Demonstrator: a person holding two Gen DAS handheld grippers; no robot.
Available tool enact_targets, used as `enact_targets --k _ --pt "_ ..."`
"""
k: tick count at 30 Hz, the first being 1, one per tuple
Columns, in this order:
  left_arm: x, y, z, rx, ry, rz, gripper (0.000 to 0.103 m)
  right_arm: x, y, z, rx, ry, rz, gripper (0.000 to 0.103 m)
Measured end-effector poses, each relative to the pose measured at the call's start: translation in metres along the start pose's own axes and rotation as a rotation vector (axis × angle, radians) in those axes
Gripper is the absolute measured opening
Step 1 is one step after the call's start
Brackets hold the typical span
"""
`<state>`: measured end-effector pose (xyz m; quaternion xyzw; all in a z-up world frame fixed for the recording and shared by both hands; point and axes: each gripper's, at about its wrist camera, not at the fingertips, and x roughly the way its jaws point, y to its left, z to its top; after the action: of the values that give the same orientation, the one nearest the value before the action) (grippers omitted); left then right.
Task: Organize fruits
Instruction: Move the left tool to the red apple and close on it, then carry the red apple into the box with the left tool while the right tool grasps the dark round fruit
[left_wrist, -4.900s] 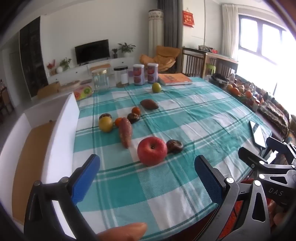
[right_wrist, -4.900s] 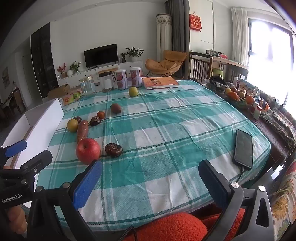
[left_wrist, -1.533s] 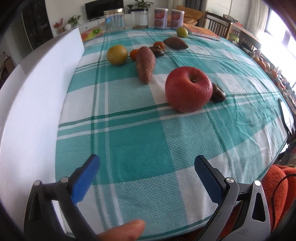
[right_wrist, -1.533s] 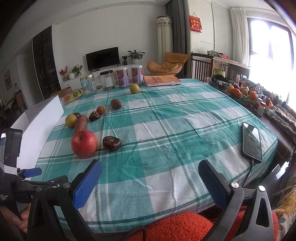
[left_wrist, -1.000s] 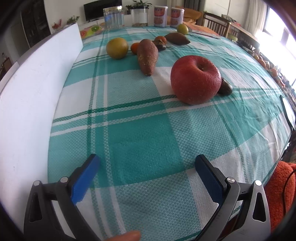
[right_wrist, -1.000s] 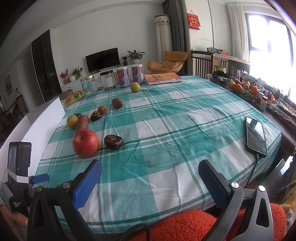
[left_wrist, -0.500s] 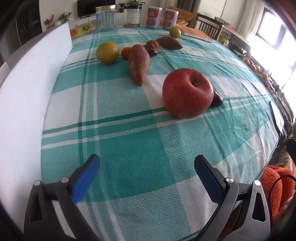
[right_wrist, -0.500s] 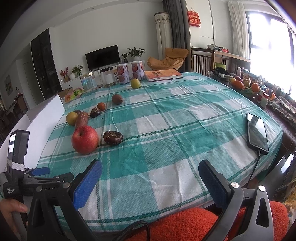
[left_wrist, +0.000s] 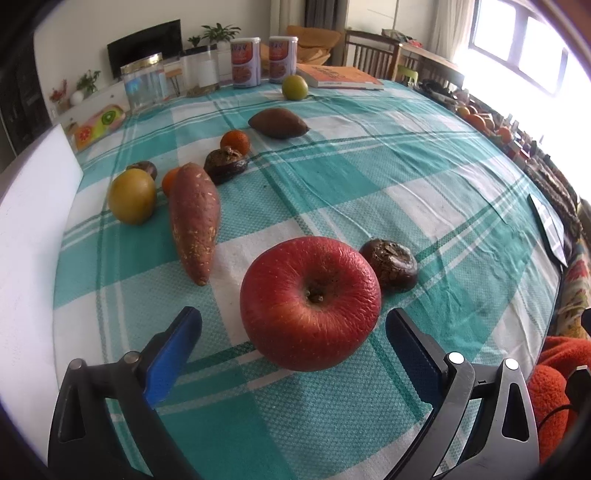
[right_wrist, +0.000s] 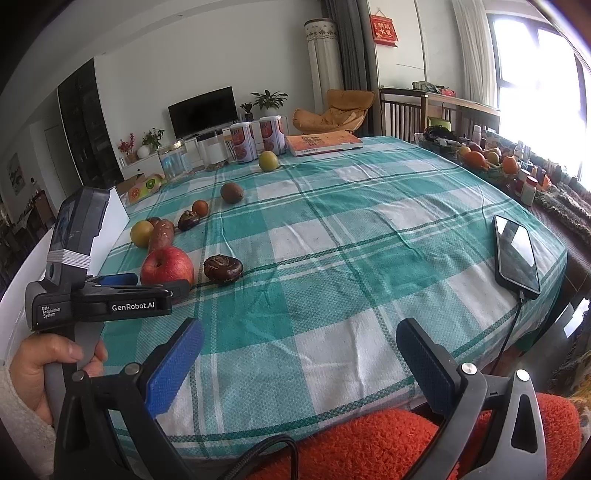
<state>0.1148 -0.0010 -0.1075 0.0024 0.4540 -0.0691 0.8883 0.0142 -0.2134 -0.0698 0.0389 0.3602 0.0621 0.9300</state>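
A wrinkled red apple (left_wrist: 310, 302) sits on the teal checked tablecloth, with my left gripper (left_wrist: 293, 328) open and one blue finger on either side of its near half, apart from it. Behind it lie a sweet potato (left_wrist: 194, 221), a yellow fruit (left_wrist: 132, 196), a dark wrinkled fruit (left_wrist: 389, 264), a small orange fruit (left_wrist: 235, 142), a brown fruit (left_wrist: 279, 123) and a green fruit (left_wrist: 294, 87). In the right wrist view, the left gripper (right_wrist: 162, 282) reaches the apple (right_wrist: 168, 264). My right gripper (right_wrist: 299, 343) hangs open and empty over the table's near edge.
A white box (left_wrist: 26, 229) stands along the table's left side. A phone (right_wrist: 515, 254) on a cable lies at the right edge. Cans (right_wrist: 243, 142), glass jars (right_wrist: 173, 160) and a book (right_wrist: 321, 142) line the far edge. A fruit basket (right_wrist: 480, 158) sits at the far right.
My left gripper has moved forward and right to the apple, which now sits between its open fingers. The right gripper has hardly moved.
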Motion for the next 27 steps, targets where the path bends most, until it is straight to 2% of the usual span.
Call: enact_targets --k 2,3,4,5,10,16,19,22,24,26,27 --pt "0.0 -0.003 0.001 0.022 -0.014 0.002 0.099 0.002 -0.001 0.0 0.004 0.008 0.003 0.103" --pt "-0.001 -0.004 0.002 0.034 -0.02 -0.001 0.093 0.002 -0.001 0.0 0.006 0.01 0.005 0.103" --pt "-0.001 -0.006 0.001 0.045 -0.02 -0.007 0.076 0.003 -0.001 0.0 0.007 0.011 0.007 0.103" --pt "-0.001 -0.007 0.001 0.055 -0.012 -0.01 0.073 0.003 -0.002 -0.001 0.01 0.011 0.01 0.103" --pt "-0.008 -0.004 -0.003 0.048 -0.019 -0.026 0.072 0.006 -0.007 0.0 0.034 0.028 0.038 0.103" --pt "-0.046 0.015 -0.02 -0.037 -0.013 -0.095 0.072 0.031 -0.025 0.025 0.136 0.142 0.228 0.103" --pt "-0.074 0.024 -0.028 -0.062 -0.044 -0.114 0.072 0.059 -0.01 0.043 0.083 0.216 0.27 0.102" --pt "-0.099 0.033 -0.031 -0.089 -0.078 -0.125 0.072 0.095 0.019 0.055 -0.01 0.291 0.294 0.087" --pt "-0.112 0.038 -0.032 -0.1 -0.099 -0.124 0.072 0.118 0.04 0.059 -0.059 0.32 0.303 0.086" --pt "-0.123 0.044 -0.031 -0.114 -0.117 -0.129 0.072 0.138 0.056 0.062 -0.092 0.337 0.297 0.075" --pt "-0.129 0.047 -0.031 -0.119 -0.125 -0.13 0.072 0.147 0.06 0.062 -0.095 0.346 0.289 0.073"
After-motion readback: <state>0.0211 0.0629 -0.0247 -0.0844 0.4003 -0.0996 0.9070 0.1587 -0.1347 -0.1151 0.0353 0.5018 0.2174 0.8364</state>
